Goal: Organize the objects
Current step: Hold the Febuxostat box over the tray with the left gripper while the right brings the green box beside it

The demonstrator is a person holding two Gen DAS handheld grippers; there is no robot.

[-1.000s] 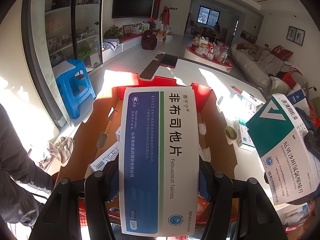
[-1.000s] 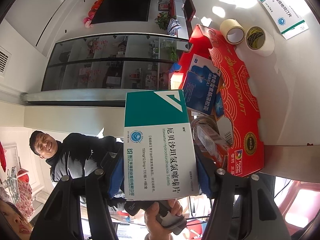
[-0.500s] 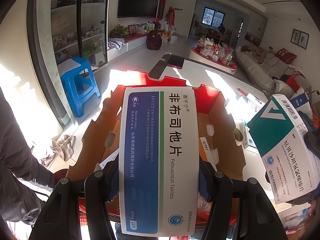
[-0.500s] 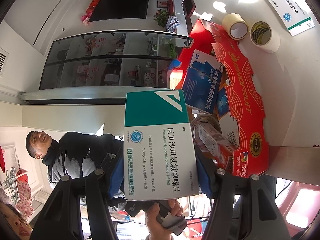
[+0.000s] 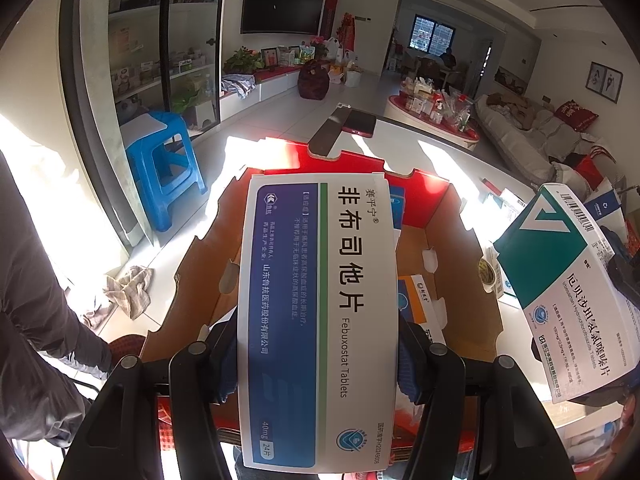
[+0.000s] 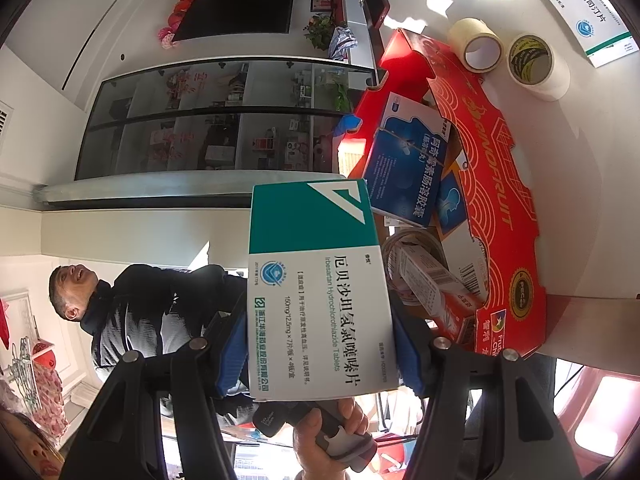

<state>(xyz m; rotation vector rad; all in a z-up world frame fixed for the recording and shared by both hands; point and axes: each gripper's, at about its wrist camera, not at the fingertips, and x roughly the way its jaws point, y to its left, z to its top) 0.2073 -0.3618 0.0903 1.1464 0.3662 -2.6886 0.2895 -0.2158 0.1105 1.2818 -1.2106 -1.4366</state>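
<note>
The left gripper (image 5: 318, 360) jaws are standing partly apart and pressing on the long sides of a blue-and-white cardboard Febuxostat tablet box (image 5: 316, 320), holding it above an open red cardboard fruit carton (image 5: 460, 240). The right gripper (image 6: 320, 346) jaws are likewise clamping a teal-and-white cardboard Irbesartan tablet box (image 6: 320, 292), keeping it in the air beside that carton (image 6: 504, 200). Inside the carton a dark blue capsule box (image 6: 404, 160) is lying among other packets. On the white bench (image 6: 600, 200) beyond, two rolls of tape (image 6: 480, 44) are sitting near a green-striped white medicine box (image 6: 592, 16).
</note>
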